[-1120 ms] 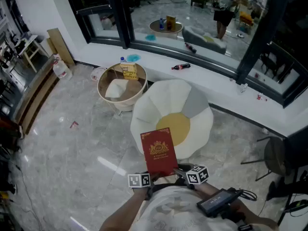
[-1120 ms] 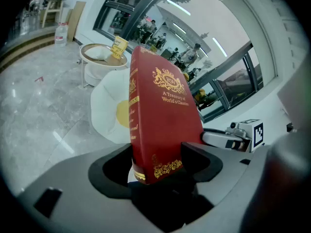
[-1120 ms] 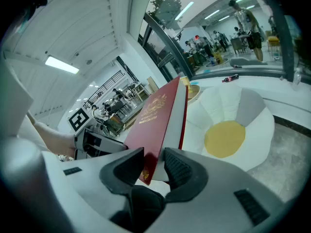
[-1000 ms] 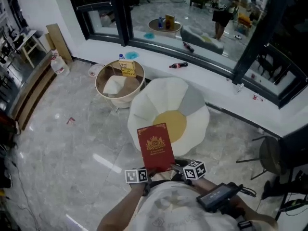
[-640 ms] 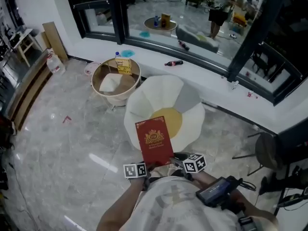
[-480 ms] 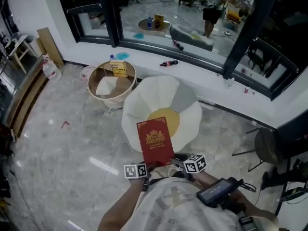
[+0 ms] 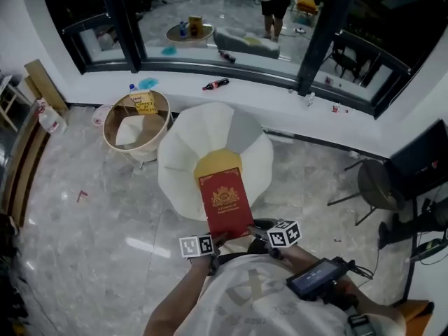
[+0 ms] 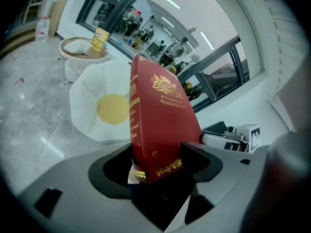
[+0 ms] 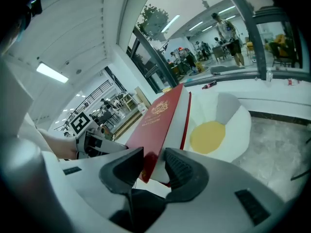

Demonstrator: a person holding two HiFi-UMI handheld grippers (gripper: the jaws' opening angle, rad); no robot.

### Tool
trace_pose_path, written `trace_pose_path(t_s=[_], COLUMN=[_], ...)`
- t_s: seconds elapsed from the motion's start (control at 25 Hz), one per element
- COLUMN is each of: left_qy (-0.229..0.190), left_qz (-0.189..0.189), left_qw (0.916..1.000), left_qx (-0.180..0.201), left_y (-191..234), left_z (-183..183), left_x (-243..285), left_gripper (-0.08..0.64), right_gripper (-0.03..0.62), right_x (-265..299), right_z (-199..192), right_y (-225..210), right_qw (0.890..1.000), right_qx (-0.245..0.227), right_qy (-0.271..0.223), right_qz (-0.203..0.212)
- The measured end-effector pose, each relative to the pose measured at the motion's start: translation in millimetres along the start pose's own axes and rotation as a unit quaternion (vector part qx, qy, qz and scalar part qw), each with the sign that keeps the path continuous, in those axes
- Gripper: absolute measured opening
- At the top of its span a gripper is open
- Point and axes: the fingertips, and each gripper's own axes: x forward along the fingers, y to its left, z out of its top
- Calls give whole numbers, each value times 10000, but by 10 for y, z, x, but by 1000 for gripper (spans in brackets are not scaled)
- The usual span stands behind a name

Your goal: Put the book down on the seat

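A red book (image 7: pixel 225 203) with gold print is held up in front of me, over the near edge of the seat (image 7: pixel 192 166), a white flower-shaped cushion with a yellow centre. My left gripper (image 7: pixel 213 241) is shut on the book's (image 8: pixel 160 120) lower left corner near the spine. My right gripper (image 7: pixel 257 234) is shut on the book's (image 9: pixel 163 123) lower right edge. The seat (image 8: pixel 104 108) (image 9: pixel 218 125) lies on the floor beyond the book in both gripper views.
A round basket (image 7: pixel 136 121) with paper inside stands left of the seat. A white window ledge (image 7: pixel 266 100) carries a dark bottle (image 7: pixel 215 84) and small items. A dark stool (image 7: pixel 381 184) stands at the right. The marble floor (image 7: pixel 84 215) spreads to the left.
I have stepped closer to the seat; the book now overlaps its yellow centre in the head view. Both grippers kept their hold on the book.
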Motion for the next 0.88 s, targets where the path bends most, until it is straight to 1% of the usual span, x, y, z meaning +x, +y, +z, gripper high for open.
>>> trace_pose_path(t_s=[0.12, 0.24, 0.44, 0.64, 0.8, 0.88], left_qy=[53, 102, 197, 240, 385, 436], left_qz=[14, 36, 89, 144, 183, 184], left_qw=[9999, 9997, 9995, 9993, 9989, 9986], left_qx=[158, 232, 241, 244, 184, 225], left_y=[-113, -239, -444, -741, -984, -1051], left_z=[31, 47, 7, -36, -118, -134], left_x=[77, 145, 313, 566, 788, 865], left_gripper=[323, 321, 318, 318, 318, 316], right_gripper=[147, 147, 147, 147, 147, 147], right_x=[-107, -221, -414, -685, -925, -992], right_z=[-6, 10, -22, -33, -93, -116], right_y=[-94, -188, -368, -657, -894, -970], right_qw=[9998, 9996, 9995, 9994, 9992, 9991], right_qx=[134, 199, 273, 305, 376, 383], right_qy=[-125, -209, -164, -164, -124, -147], right_qz=[-25, -30, -3, 30, 86, 96])
